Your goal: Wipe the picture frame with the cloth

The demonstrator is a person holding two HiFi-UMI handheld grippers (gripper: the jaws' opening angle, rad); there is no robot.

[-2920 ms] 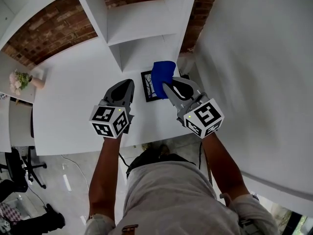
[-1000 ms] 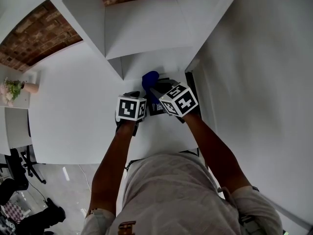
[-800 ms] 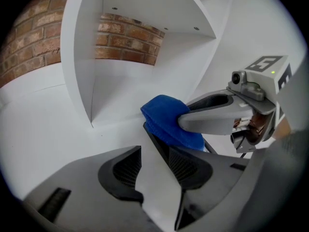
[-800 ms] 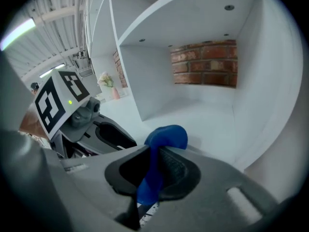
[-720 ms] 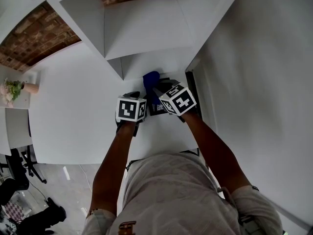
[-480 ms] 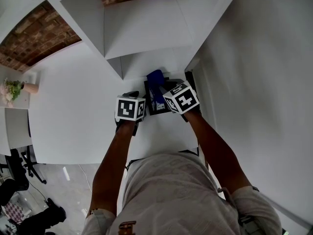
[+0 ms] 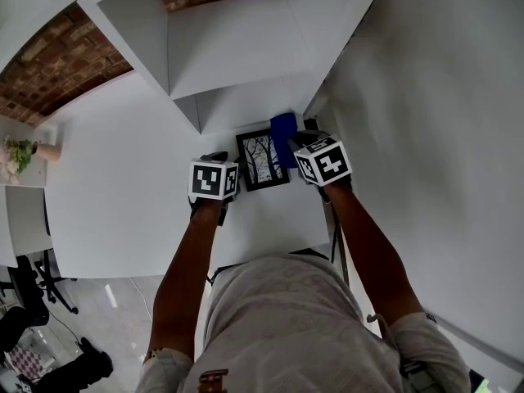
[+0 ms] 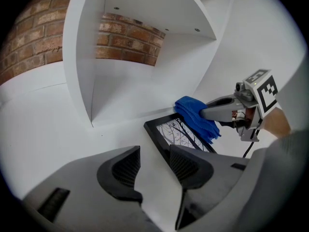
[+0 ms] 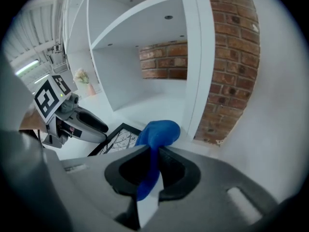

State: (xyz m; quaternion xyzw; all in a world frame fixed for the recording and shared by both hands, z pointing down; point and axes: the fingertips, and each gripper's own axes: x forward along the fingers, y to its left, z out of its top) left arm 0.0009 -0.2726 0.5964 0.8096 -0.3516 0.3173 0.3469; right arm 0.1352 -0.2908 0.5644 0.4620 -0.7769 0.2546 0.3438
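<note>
On white table (image 7: 123, 178), flat: picture frame (image 7: 262, 160), black, glazed; judged rigid, light, breakable, best steadied by its rim. Cloth (image 7: 284, 136), blue, soft, at frame's right edge, pinched in right gripper (image 9: 155, 151). Left gripper (image 8: 153, 154) beside frame, jaws opening, nothing between.

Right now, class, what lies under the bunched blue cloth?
The right edge of the black picture frame, which lies flat on the white table. The strip directly beneath the blue cloth is covered.

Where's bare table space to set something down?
Free: the wide white tabletop left of the black picture frame, out to the small flower pot; also the white shelf's open bay behind the frame. Crowded: the frame's right side, blue cloth and wall.
</note>
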